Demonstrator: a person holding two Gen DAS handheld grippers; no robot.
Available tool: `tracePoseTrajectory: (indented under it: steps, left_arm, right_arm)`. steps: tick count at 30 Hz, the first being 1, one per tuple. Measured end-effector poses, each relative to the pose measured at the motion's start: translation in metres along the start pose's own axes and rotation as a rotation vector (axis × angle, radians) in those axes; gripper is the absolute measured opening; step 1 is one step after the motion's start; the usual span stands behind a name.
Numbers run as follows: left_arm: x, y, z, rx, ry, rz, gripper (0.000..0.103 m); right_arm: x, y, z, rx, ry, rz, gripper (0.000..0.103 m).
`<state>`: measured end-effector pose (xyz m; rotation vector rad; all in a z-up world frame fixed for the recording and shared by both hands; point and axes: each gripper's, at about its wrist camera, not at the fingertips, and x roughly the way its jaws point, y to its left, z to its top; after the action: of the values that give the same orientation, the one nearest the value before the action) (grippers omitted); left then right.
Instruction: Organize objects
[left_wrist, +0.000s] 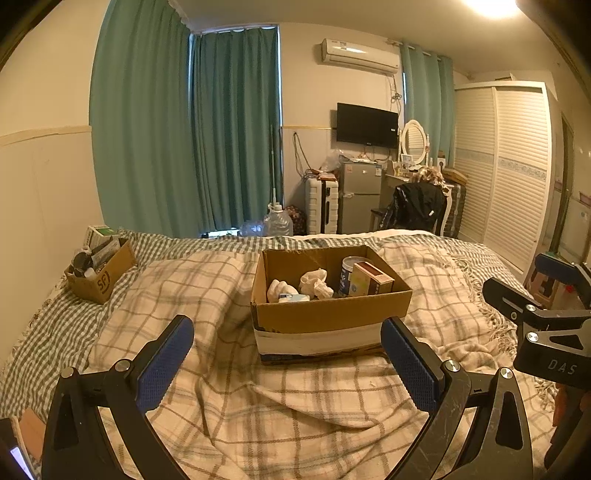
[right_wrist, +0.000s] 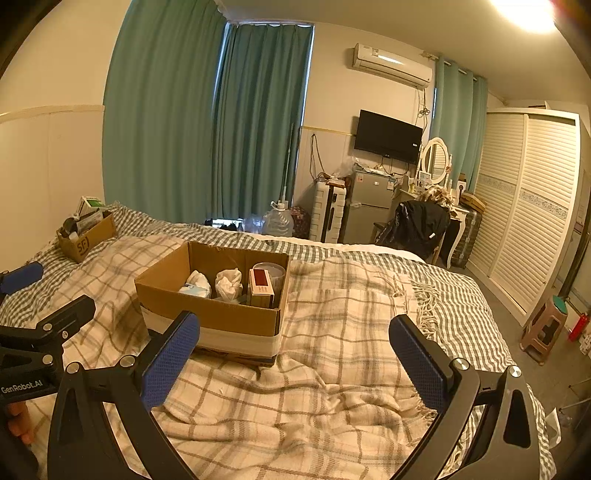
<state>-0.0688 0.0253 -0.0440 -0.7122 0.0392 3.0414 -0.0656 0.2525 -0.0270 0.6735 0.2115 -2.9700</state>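
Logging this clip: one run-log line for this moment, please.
left hand-held gripper open, empty | right hand-held gripper open, empty | cardboard box on plaid blanket

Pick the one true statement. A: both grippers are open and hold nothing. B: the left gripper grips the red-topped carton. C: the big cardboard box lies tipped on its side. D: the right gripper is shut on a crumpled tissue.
A: the left gripper and right gripper both show wide-spread jaws with nothing between them, while the big cardboard box sits upright on the plaid blanket.
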Motion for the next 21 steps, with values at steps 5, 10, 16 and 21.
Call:
tracePoseTrajectory:
  steps: [5, 10, 16, 21]
  left_arm:
    - [-0.0017, -0.0014, -0.0003, 0.000, -0.007, 0.001, 0.103]
    - [0.0012, -0.0013, -0.0009, -0.007, 0.014, -0.004, 0.103]
    - [-0.0003, -0.0003, -0.0014, -0.015, 0.010, 0.006, 0.103]
    - [-0.0013, 0.0002, -0.0012, -0.020, 0.011, 0.000, 0.103]
  right_arm:
    - [0.0001, 0.0005, -0.0008, -0.003, 0.003, -0.002, 0.103]
    - [0.0000, 0.0008, -0.0009, -0.004, 0.003, -0.002, 0.103]
    - [-0.0002, 0.0006, -0.0009, -0.006, 0.005, -0.002, 0.103]
    - [-0.0004, 0.0009, -0.0009, -0.006, 0.006, -0.002, 0.103]
